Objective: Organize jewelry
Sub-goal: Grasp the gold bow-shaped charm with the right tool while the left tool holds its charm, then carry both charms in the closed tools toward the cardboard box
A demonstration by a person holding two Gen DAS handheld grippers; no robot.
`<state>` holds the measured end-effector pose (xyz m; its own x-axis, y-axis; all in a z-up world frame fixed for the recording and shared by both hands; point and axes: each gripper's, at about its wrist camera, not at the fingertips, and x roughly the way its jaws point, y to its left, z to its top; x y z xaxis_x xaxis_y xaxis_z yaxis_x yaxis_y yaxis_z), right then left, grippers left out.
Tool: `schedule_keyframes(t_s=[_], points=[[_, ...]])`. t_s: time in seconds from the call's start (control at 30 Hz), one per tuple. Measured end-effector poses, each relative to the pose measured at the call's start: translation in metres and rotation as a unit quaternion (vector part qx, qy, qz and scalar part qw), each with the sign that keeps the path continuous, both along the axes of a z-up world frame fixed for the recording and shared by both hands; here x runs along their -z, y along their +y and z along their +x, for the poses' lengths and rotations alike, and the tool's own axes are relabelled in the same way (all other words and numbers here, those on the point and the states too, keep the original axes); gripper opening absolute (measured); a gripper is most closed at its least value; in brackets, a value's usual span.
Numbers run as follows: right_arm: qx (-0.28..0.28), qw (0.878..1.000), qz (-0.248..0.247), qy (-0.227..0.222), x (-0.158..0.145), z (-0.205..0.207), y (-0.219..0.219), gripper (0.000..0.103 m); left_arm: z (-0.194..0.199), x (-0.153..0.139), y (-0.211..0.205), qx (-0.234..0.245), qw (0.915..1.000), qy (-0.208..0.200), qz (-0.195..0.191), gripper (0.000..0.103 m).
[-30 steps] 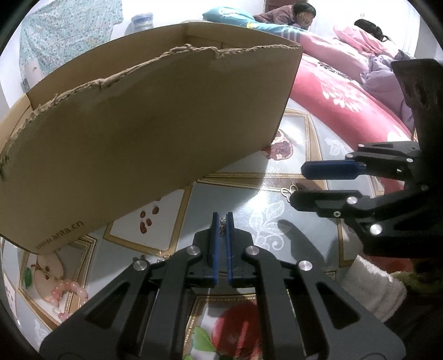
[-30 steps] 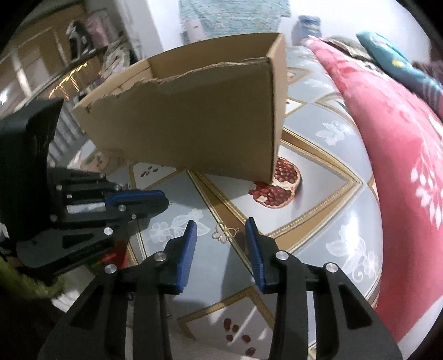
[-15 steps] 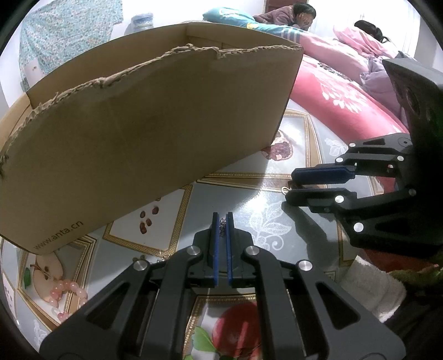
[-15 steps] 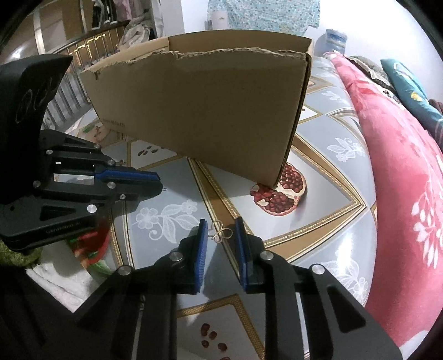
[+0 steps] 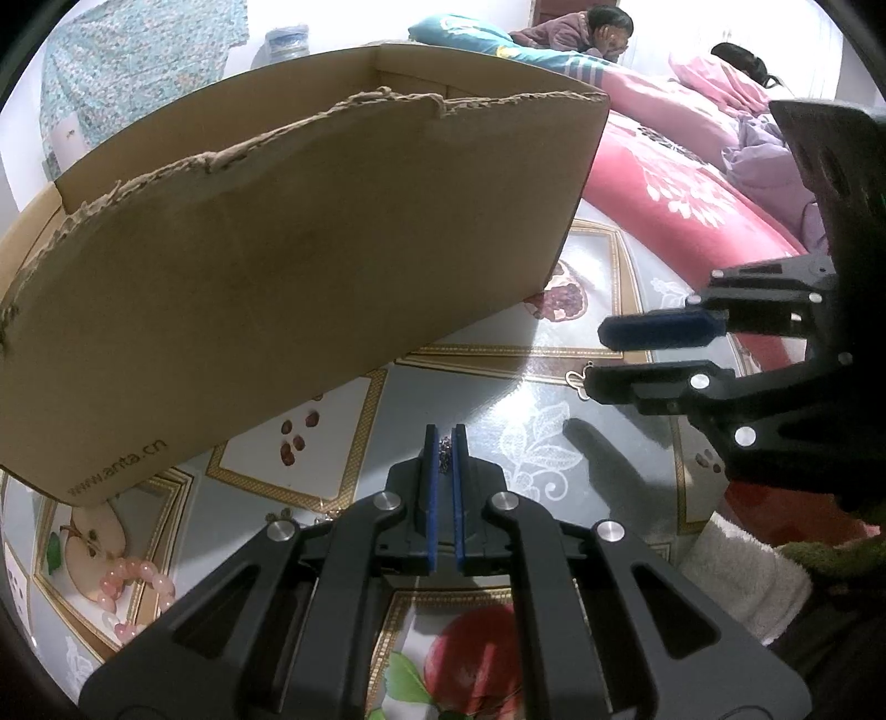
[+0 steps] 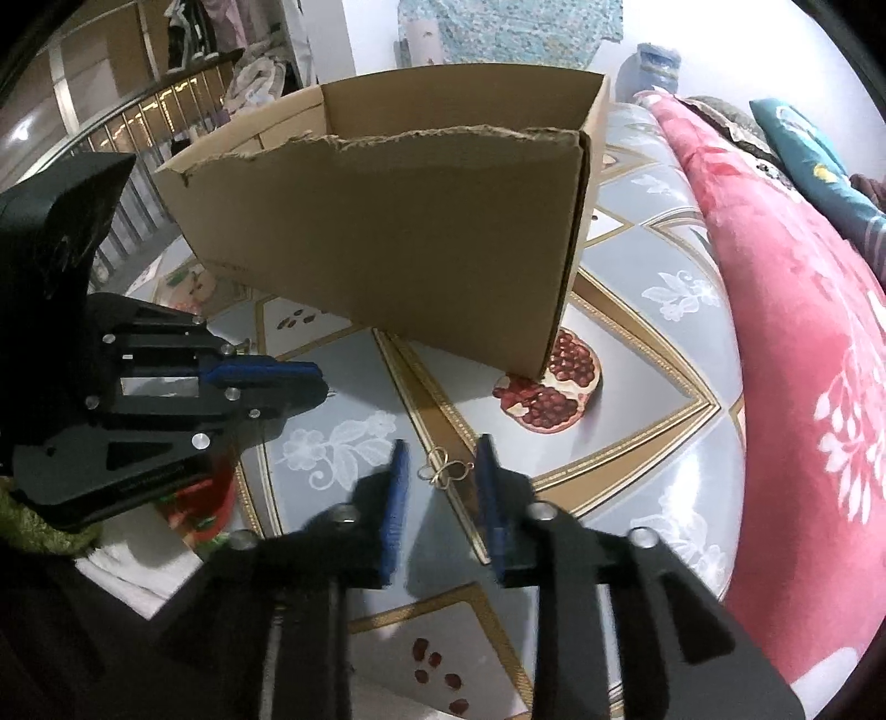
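My left gripper (image 5: pixel 444 443) is shut on a small silver piece of jewelry (image 5: pixel 444 455) pinched between its blue pads and held above the table. A thin gold wire piece (image 6: pixel 444 472) lies on the fruit-patterned tablecloth (image 6: pixel 343 443). My right gripper (image 6: pixel 440 471) straddles it. Its jaws are opening and the pads stand clear of the wire on both sides. In the left wrist view the right gripper (image 5: pixel 595 357) comes in from the right, with the gold piece (image 5: pixel 577 380) at its lower fingertip. In the right wrist view the left gripper (image 6: pixel 322 385) sits at the left.
A torn-edged cardboard box (image 5: pixel 277 266) stands open-topped just behind both grippers. A pink bead bracelet (image 5: pixel 135 587) lies at the near left. A red flowered blanket (image 6: pixel 803 343) borders the table on the right, with people lying on it (image 5: pixel 598 27). A white towel (image 5: pixel 742 581) lies at the near right.
The right gripper's jaws narrowed around the gold wire piece, then widened again; the piece stays on the cloth. The left gripper keeps still, shut on its silver piece.
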<state>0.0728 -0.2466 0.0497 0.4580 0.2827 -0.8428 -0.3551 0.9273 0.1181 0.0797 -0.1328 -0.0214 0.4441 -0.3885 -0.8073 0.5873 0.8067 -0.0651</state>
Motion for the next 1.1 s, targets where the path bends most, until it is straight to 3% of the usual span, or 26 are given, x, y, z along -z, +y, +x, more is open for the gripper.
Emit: schedule_keyframes(t_s=[0.27, 0.53, 1.1], points=[[-0.027, 0.998, -0.039, 0.037, 0.007, 0.008, 0.009, 0.027, 0.001, 0.0, 0.002, 0.0, 1.0, 0.001, -0.003, 0.003], [-0.035, 0.997, -0.041, 0.057, 0.006, 0.015, 0.01, 0.02, 0.001, 0.0, 0.005, 0.002, 1.0, 0.001, -0.007, 0.003], [-0.022, 0.999, -0.028, 0.041, -0.006, 0.007, 0.007, 0.02, 0.001, -0.001, 0.01, 0.003, 0.9999, 0.004, -0.013, 0.003]])
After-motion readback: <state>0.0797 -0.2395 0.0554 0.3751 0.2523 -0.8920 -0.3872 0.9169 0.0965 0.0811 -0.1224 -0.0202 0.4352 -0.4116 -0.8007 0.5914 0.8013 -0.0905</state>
